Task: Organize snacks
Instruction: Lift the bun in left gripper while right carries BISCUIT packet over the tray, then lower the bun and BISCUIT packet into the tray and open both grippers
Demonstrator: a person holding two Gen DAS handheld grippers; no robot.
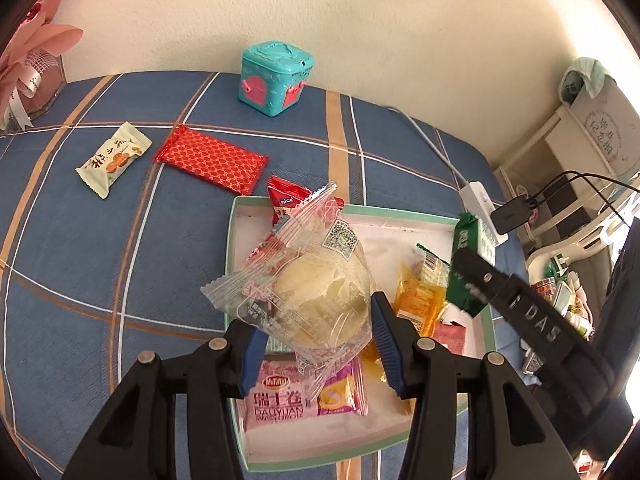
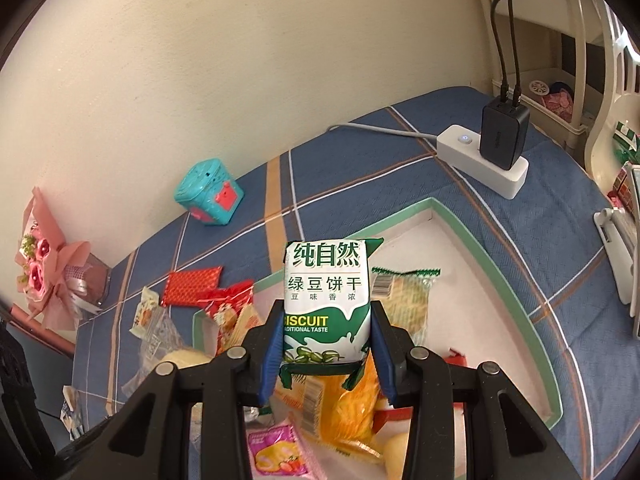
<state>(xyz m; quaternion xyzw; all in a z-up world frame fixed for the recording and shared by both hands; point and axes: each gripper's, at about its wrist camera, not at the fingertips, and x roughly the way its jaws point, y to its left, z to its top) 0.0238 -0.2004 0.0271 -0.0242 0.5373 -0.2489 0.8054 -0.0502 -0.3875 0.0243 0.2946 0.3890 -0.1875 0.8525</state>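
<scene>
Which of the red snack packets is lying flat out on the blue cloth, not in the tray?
The long red honeycomb-patterned packet, beside the cream packet. The other red packet, marked "nice", leans over the tray rim.

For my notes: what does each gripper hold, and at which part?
Left gripper: clear-wrapped pastry, gripped at its lower sides. Right gripper: green biscuit pack, gripped at its lower sides.

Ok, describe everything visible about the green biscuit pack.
The biscuit pack is a small pillow-shaped pouch of glossy film, white and green, printed with Chinese characters, "BISCUIT" and green beans. It stands upright, sealed and full, clamped low on both sides by the right gripper, raised above the snack-filled tray.
</scene>
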